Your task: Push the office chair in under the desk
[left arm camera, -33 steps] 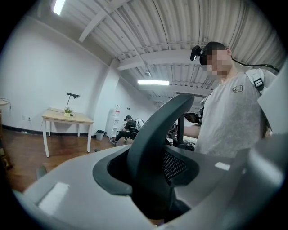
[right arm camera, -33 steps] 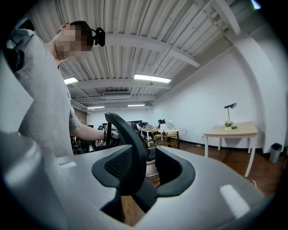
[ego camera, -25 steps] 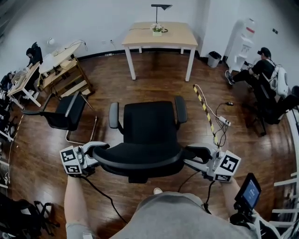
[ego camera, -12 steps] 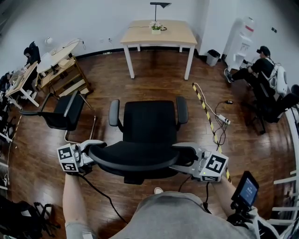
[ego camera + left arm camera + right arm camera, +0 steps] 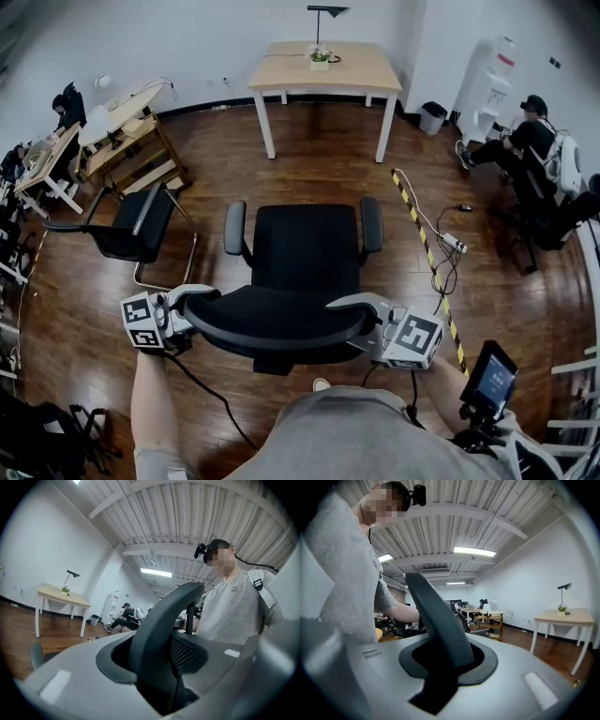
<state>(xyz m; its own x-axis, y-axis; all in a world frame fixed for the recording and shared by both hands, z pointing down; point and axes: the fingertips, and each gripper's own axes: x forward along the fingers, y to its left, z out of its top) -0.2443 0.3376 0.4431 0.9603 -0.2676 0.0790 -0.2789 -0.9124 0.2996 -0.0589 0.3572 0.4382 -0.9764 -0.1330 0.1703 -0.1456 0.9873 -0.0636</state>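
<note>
A black office chair (image 5: 305, 248) stands on the wood floor, facing the light wooden desk (image 5: 323, 66) by the far wall, well apart from it. Its curved backrest (image 5: 277, 323) is nearest me. My left gripper (image 5: 192, 305) is shut on the backrest's left end, and the rim (image 5: 159, 625) runs between the jaws in the left gripper view. My right gripper (image 5: 361, 314) is at the right end with its jaws closing. There the rim (image 5: 436, 625) fills the gap between the pads in the right gripper view.
A second black chair (image 5: 131, 225) stands at the left. A yellow-black strip (image 5: 422, 244) and cables with a power strip (image 5: 450, 244) lie on the floor at the right. A bin (image 5: 432, 117) and water dispenser (image 5: 487, 70) stand by the desk. A person (image 5: 525, 141) sits far right.
My right gripper has moved inward from beside the backrest onto its right end, and its jaws have come over the rim. The left gripper and the chair have hardly moved.
</note>
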